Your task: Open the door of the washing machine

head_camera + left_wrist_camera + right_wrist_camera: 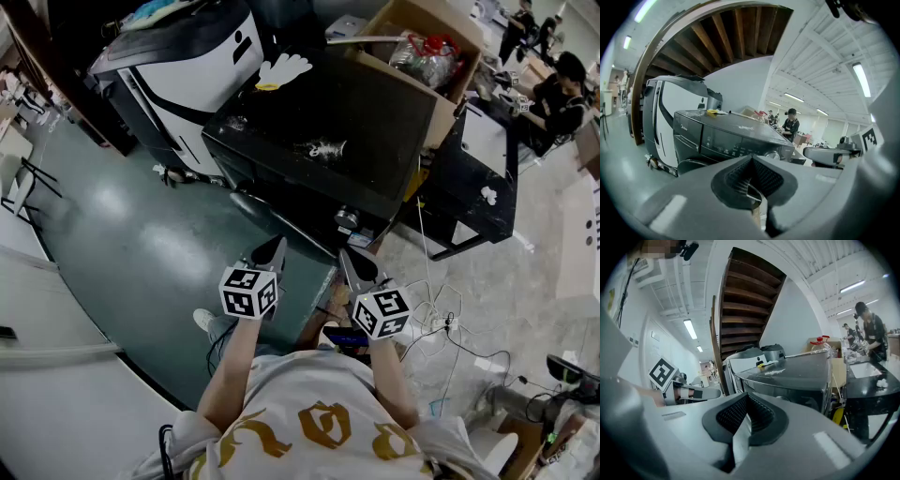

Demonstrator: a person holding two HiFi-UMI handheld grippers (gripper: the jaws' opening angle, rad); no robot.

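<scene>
The dark washing machine [347, 131] stands just ahead of me, its control panel [736, 143] facing me. The round door [691, 165] shows as a dark bulge low on its front, also visible as a curved edge [255, 206] in the head view. My left gripper [273, 251] and right gripper [353, 265] hover side by side in front of the machine, a short way off and touching nothing. The left gripper's [752, 161] jaws are shut and hold nothing. The right gripper [747, 401] is likewise shut with nothing held.
A white and black appliance [187, 66] stands left of the washer. A cardboard box [422, 56] with a bottle sits behind it, a black table [487, 178] to the right. Cables [441, 319] lie on the floor. A person [562, 94] sits far right.
</scene>
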